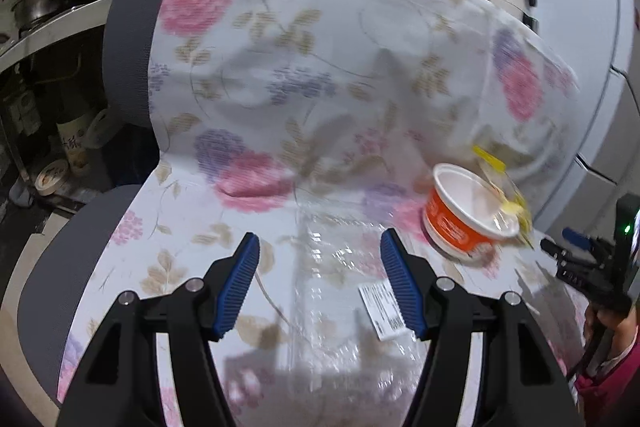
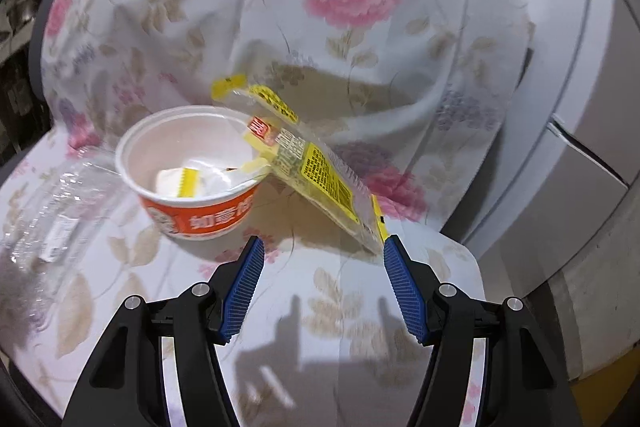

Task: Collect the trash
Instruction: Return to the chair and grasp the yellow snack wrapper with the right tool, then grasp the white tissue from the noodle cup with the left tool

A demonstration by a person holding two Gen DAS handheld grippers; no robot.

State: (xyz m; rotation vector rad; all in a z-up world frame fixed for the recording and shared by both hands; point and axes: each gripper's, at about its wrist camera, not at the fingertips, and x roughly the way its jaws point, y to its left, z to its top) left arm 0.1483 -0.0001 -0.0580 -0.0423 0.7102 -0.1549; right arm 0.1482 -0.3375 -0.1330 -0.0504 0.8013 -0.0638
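Blue ribbed pads frame the left tool (image 1: 320,281), jaws spread wide and released, nothing pinched, and between them in the left wrist view lies a crumpled clear plastic bottle (image 1: 340,291) flat on the floral cloth (image 1: 256,75), its white label (image 1: 382,311) just inside the right-hand pad. That cloth is draped over a grey chair (image 1: 128,47), seat and backrest both covered. Over to the right sits the orange noodle cup (image 1: 464,215), upright on the seat, with a yellow wrapper (image 1: 490,159) poking up behind it. At the far right edge the right tool (image 1: 568,247) comes into view, dark with a blue tip. Switch to the right wrist view: the right tool (image 2: 324,283) also hangs released, jaws well apart, empty, hovering above bare cloth. Just ahead, the noodle cup (image 2: 192,163) holds white scraps and a small yellow piece inside. Leaning on its rim, the yellow wrapper (image 2: 316,171) slopes down toward the right-hand pad, its lower end near that pad. Left of the cup, blurred, lies the bottle (image 2: 60,203).
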